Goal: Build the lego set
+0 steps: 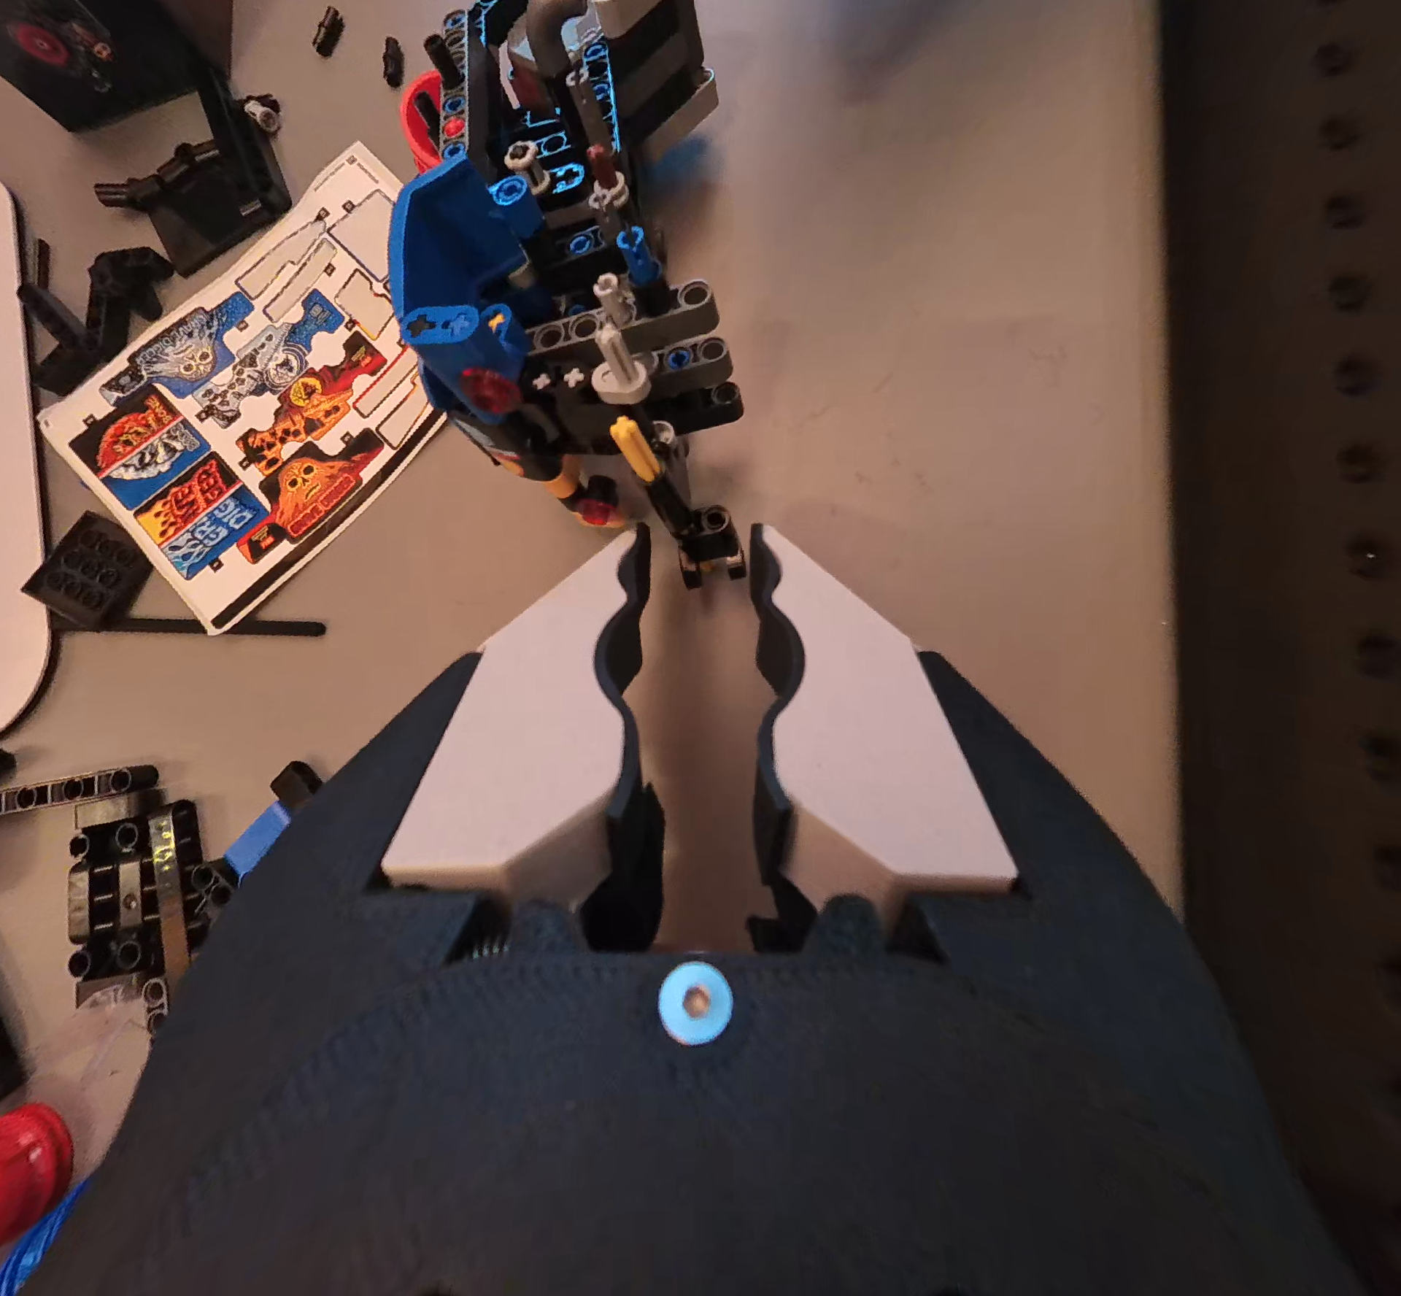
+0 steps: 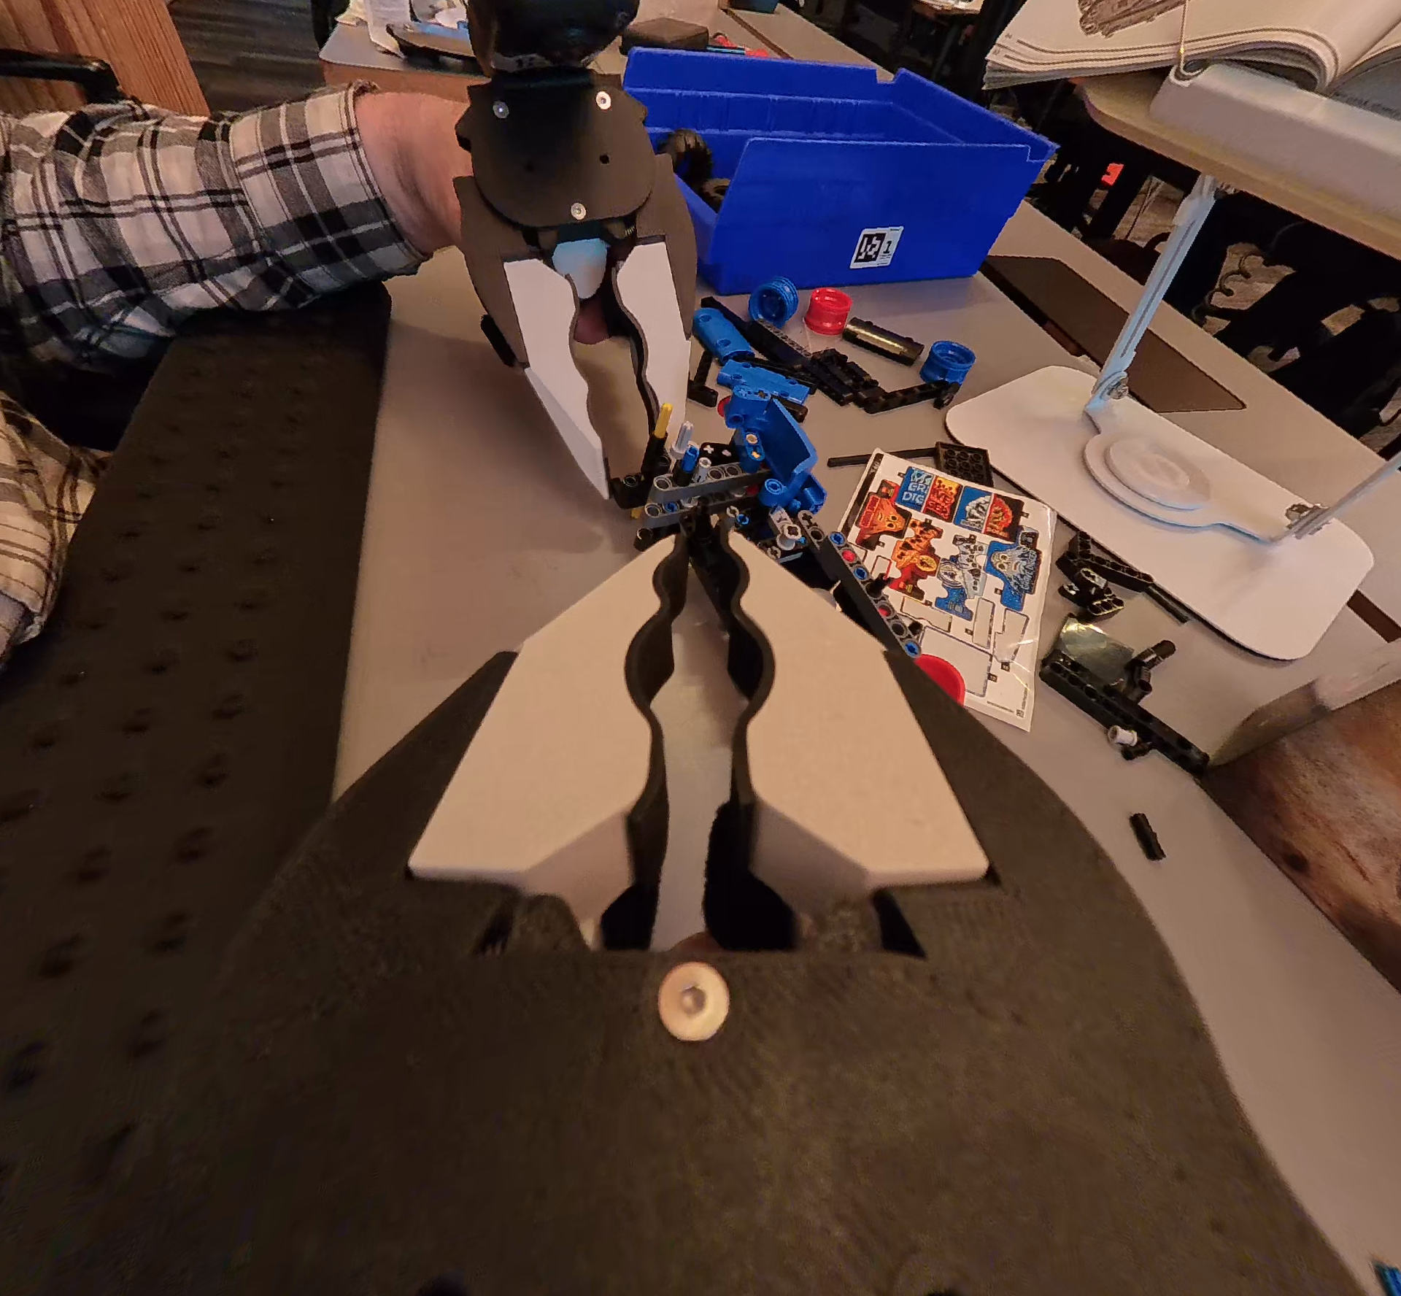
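Two tools at one lego model (image 1: pixel 561 259): left (image 1: pixel 699 545) parted, right (image 2: pixel 703 553) gripping it.

The left gripper (image 1: pixel 699 545) points down at the table, its jaws a narrow gap apart. The right gripper (image 2: pixel 701 548) reaches forward low, jaws nearly closed. A plaid-sleeved forearm (image 2: pixel 189 213) comes in from the side, its hand (image 2: pixel 413 168) behind the left gripper.

Model (image 1: pixel 561 259): glossy hard plastic, blue, black, grey. Sticker sheet (image 1: pixel 242 388): glossy printed paper. Counter (image 1: pixel 910 350): smooth matt grey. Mat (image 2: pixel 189 577): matt black, dimpled. Bin (image 2: pixel 834 183): shiny blue plastic. Sleeve (image 2: pixel 189 206): plaid cloth. Gripper bodies: rough, layered matt black plastic.
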